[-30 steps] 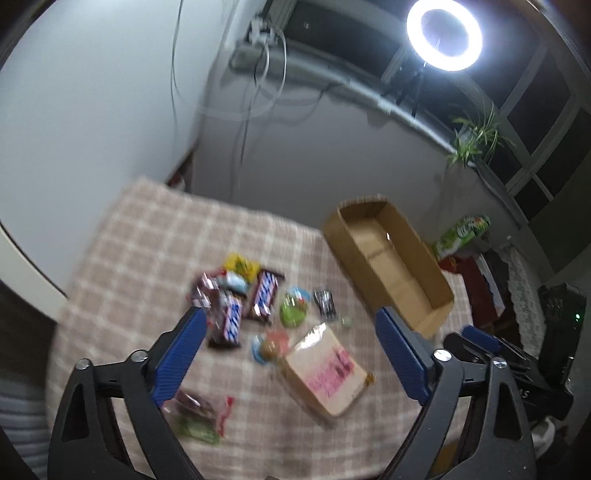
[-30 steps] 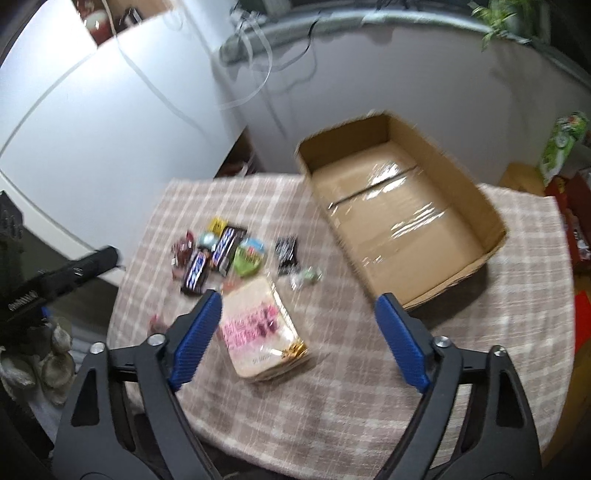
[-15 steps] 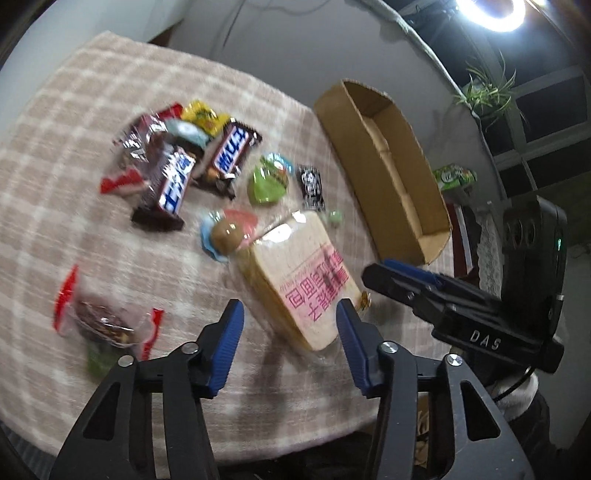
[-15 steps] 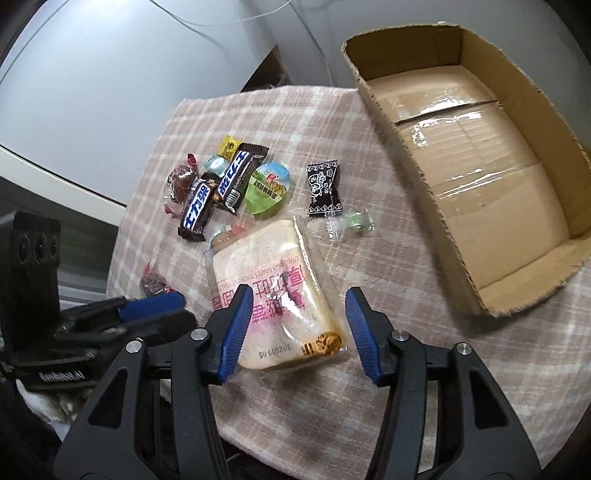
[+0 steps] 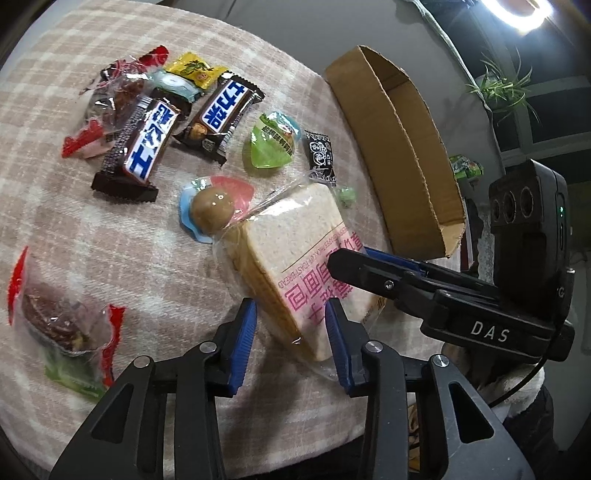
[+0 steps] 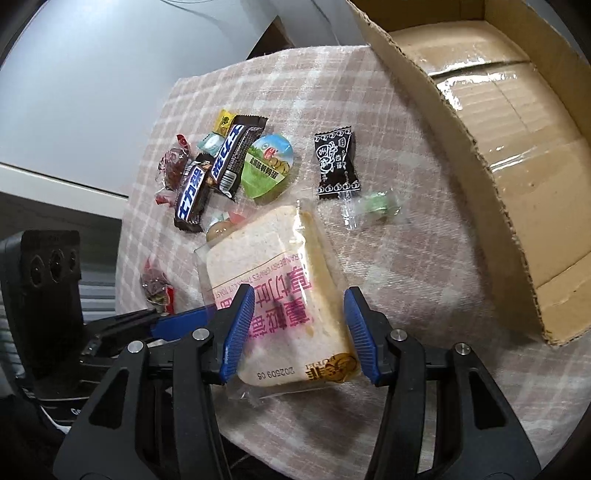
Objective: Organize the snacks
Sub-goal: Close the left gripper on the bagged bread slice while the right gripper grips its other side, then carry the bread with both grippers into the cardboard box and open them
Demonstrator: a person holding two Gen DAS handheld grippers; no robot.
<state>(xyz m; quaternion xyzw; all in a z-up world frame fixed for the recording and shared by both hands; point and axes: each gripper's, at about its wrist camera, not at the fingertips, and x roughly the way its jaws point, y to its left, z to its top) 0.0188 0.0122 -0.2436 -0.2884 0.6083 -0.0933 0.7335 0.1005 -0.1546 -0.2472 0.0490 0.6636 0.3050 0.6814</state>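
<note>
Two tongs, both lower and nearer the bagged toast (image 5: pixel 295 258) than a second ago, when each stood wide above the checked cloth (image 5: pixel 55 206); their jaws have just been closing. Left gripper (image 5: pixel 290 339): narrow, blue pads at either side of the near corner of the bagged toast, contact with the wrapper not certain. Right gripper (image 6: pixel 299 332): half-wide, the near end of the bagged toast between its pads, which sit just beside the wrapper; whether they press it cannot be told. Left view alone shows a ring light (image 5: pixel 517 14), a plant (image 5: pixel 502 92) and a red-wrapped cake (image 5: pixel 59 328) just left of its tongs; it also shows the right gripper lying across the toast's right edge. Right view alone shows the taped floor of the cardboard box (image 6: pixel 498 155) and a clear-wrapped green sweet (image 6: pixel 373 208) ahead of its tongs. Bagged toast: flat on the cloth, long axis running from the tongs away toward the two chocolate bars (image 5: pixel 140 147), printed face up.
</note>
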